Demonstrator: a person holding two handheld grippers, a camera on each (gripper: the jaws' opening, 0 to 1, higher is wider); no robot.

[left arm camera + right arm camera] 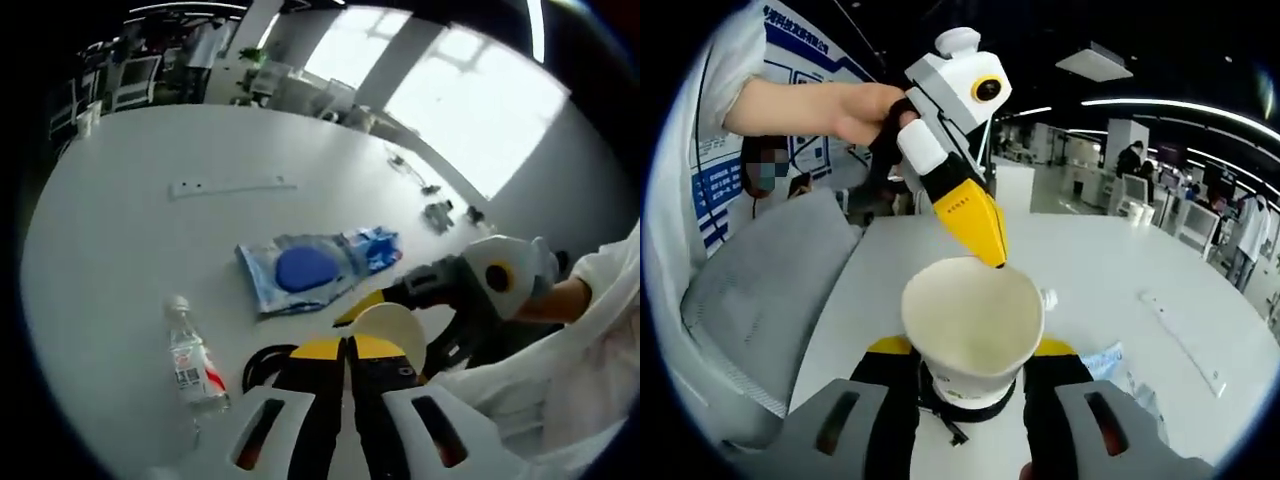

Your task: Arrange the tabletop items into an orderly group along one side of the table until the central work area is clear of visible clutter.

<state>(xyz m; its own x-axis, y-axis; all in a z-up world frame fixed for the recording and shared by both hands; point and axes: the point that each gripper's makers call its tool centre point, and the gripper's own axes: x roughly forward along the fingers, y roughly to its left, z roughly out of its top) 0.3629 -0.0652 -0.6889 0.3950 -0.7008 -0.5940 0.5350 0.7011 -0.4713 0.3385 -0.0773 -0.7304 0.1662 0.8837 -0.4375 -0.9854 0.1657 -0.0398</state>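
The paper cup (973, 325) is sitting upright between the jaws of our right gripper (971, 372), which are pressing in on its lower wall from both sides, so we are holding it just above the desk (1090, 260). In the right gripper view we are looking straight down into it, and it appears empty: pale walls and nothing lying inside.

Our left gripper (992, 245) is reaching in from above in that view, its yellow jaws drawn together to a single tip that is hovering right at the cup's far rim; nothing is held between them. In the left gripper view the same jaws (347, 352) are lying side by side with no gap, and the cup (390, 330) is showing just beyond their tips, gripped by the other tool (440, 300).

So the cup is lying dead ahead of the left jaws and already in the right ones; we judge the right hand is the one to carry it to an edge.

Elsewhere on the desk, a small clear bottle (195, 360) is lying on its side near the close edge, its long axis running roughly away from us. A blue packet (315, 265) is resting in the middle, a flat white strip (232, 186) farther off, and some small dark items (437, 212) near the far right edge. A black cable (265, 362) is curling beside our left jaws.
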